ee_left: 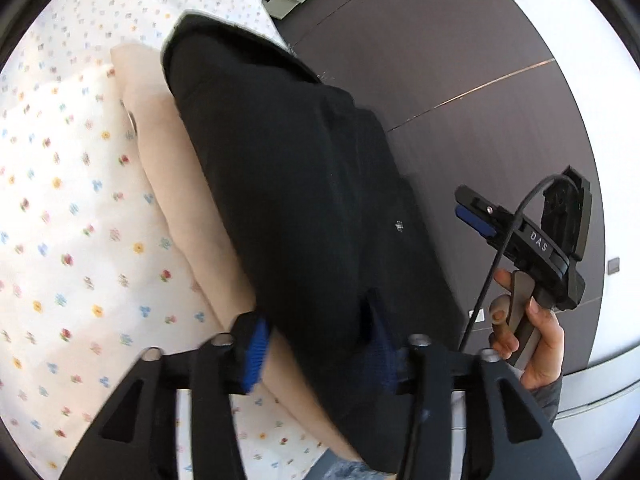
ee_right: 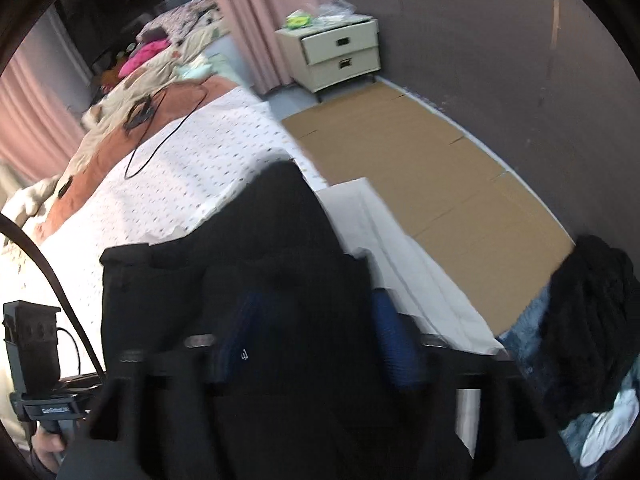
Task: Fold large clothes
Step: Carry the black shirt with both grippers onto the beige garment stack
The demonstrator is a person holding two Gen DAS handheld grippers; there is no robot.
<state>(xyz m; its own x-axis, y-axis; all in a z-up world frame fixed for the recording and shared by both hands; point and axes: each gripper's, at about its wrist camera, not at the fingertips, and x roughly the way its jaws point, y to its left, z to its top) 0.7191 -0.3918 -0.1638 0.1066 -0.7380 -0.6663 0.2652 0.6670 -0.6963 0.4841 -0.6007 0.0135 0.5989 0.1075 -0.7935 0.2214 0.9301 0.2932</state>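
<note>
Left gripper (ee_left: 320, 356): jaws released and standing apart. They straddle the near edge of the folded black garment (ee_left: 288, 184), and the blue pads do not look pressed on it.

The black garment lies on a folded beige garment (ee_left: 176, 184), both on the bed's flower-dotted sheet (ee_left: 60, 200) close to its right-hand edge.

Right gripper (ee_right: 316, 344): jaws also apart, black cloth between the pads but not clamped. The left wrist view shows a hand (ee_left: 532, 340) holding it beyond the bed edge.

Risks, as judgement:
- The stack sits near the bed edge. A push from either gripper could slide the black garment off the smooth beige layer and onto the floor.
- If the jaws close now, they may catch the beige layer along with the black one, and a lift would drag both and undo the fold.
- The right gripper's cable hangs near the cloth and could snag it.
- Both views are blurred, so edge alignment cannot be checked.

Surface and room, right wrist view:
- pink curtain (ee_right: 260, 12)
- heap of unfolded clothes (ee_right: 160, 52) at the far end of the bed
- black cable (ee_right: 160, 136) trailing over the sheet
- cream two-drawer nightstand (ee_right: 340, 52)
- flattened cardboard (ee_right: 420, 168) on the floor along a dark wall
- dark fuzzy garment (ee_right: 588, 320) at far right
</note>
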